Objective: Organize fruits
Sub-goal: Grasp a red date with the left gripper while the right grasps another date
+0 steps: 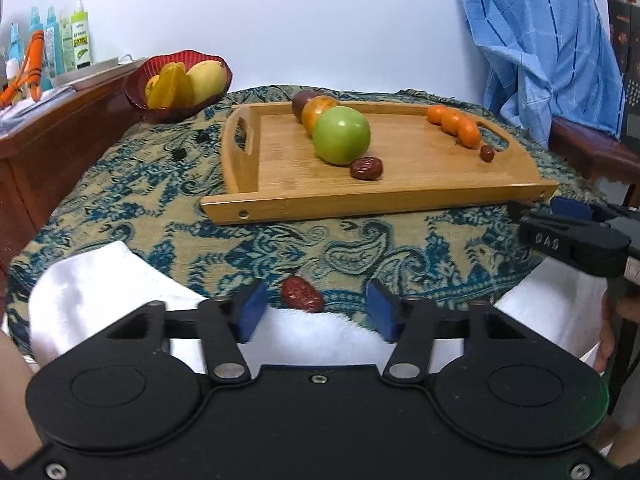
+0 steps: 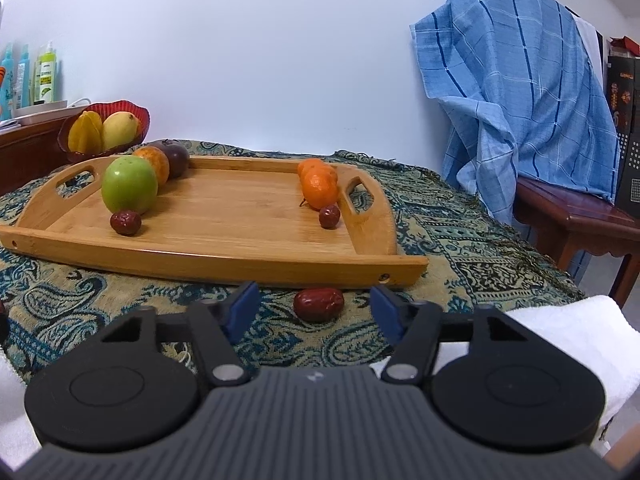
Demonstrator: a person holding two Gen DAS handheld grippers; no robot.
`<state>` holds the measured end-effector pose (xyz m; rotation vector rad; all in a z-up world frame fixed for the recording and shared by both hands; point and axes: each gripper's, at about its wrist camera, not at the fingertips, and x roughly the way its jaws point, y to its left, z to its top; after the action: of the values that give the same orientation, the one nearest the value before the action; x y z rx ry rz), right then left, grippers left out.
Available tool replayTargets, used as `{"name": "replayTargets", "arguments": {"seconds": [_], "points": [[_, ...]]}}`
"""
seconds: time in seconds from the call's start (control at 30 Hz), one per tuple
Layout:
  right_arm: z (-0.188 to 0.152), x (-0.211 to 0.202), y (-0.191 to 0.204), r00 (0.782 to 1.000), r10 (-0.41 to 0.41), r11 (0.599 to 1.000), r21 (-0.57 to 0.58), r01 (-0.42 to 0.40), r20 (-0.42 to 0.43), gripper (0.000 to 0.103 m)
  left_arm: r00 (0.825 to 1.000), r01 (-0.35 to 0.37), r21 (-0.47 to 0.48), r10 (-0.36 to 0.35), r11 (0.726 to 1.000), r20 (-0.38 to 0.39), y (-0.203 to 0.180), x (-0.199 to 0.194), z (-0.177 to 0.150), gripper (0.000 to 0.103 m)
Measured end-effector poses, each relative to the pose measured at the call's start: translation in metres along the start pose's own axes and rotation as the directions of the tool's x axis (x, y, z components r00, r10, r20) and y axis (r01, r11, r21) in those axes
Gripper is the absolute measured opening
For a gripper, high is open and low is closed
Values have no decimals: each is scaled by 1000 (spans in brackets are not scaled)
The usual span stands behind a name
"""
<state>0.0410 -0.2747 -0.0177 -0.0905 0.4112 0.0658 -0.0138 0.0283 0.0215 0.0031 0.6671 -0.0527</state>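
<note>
on the patterned tablecloth (image 2: 460, 248) a wooden tray (image 2: 248, 236) is set, and everything else is placed relative to it. behind the tray's far left corner a red bowl (image 1: 138, 92) is seen, with a mango (image 1: 206, 78) and a star fruit (image 1: 170, 86) held in it. beside the tray's right end a blue checked cloth (image 2: 516, 92) is draped over a dark wooden seat (image 2: 576, 212). on the side of the tray nearest the cameras, white towels (image 1: 96, 292) are laid at the cloth's edge.

inside the tray, along its left part, a row is formed: a green apple (image 2: 129, 189) in front, an orange-brown fruit (image 2: 154, 162) touching it behind, and a dark purple fruit (image 2: 176, 156) at the back. a red date (image 2: 125, 222) is rested just in front of the apple. near the tray's right handle small oranges (image 2: 318, 184) are lined up, with a smaller red date (image 2: 329, 216) just in front of them.

outside the tray, close to its near right corner, a loose date (image 2: 318, 304) is lain on the cloth, and the right gripper (image 2: 314, 314) is held spread wide around it, its blue pads (image 2: 242, 312) apart from it. further from the tray's near rail, another loose date (image 1: 302, 294) is found at the towel's edge, and the left gripper (image 1: 316, 312) is likewise parted, nothing being clamped.
</note>
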Motion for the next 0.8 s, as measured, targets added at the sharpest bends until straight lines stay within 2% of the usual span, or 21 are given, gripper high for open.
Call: {"name": "replayTargets", "arguments": {"seconds": [0.1, 0.17, 0.3, 0.8], "points": [[0, 1, -1, 1000, -8, 1000, 7, 8, -2, 53, 1000, -14, 5, 14, 1000, -4, 3, 0, -2, 35], [1, 2, -1, 1000, -4, 1000, 11, 4, -11, 50, 1000, -21, 9, 21, 1000, -10, 4, 1, -3, 32], [0, 4, 0, 1000, 1, 1000, 7, -1, -25, 46, 1000, -23, 7, 23, 1000, -16, 6, 5, -3, 29], [-1, 8, 1, 998, 13, 1000, 11, -12, -53, 44, 999, -10, -12, 10, 1000, -41, 8, 23, -2, 25]]}}
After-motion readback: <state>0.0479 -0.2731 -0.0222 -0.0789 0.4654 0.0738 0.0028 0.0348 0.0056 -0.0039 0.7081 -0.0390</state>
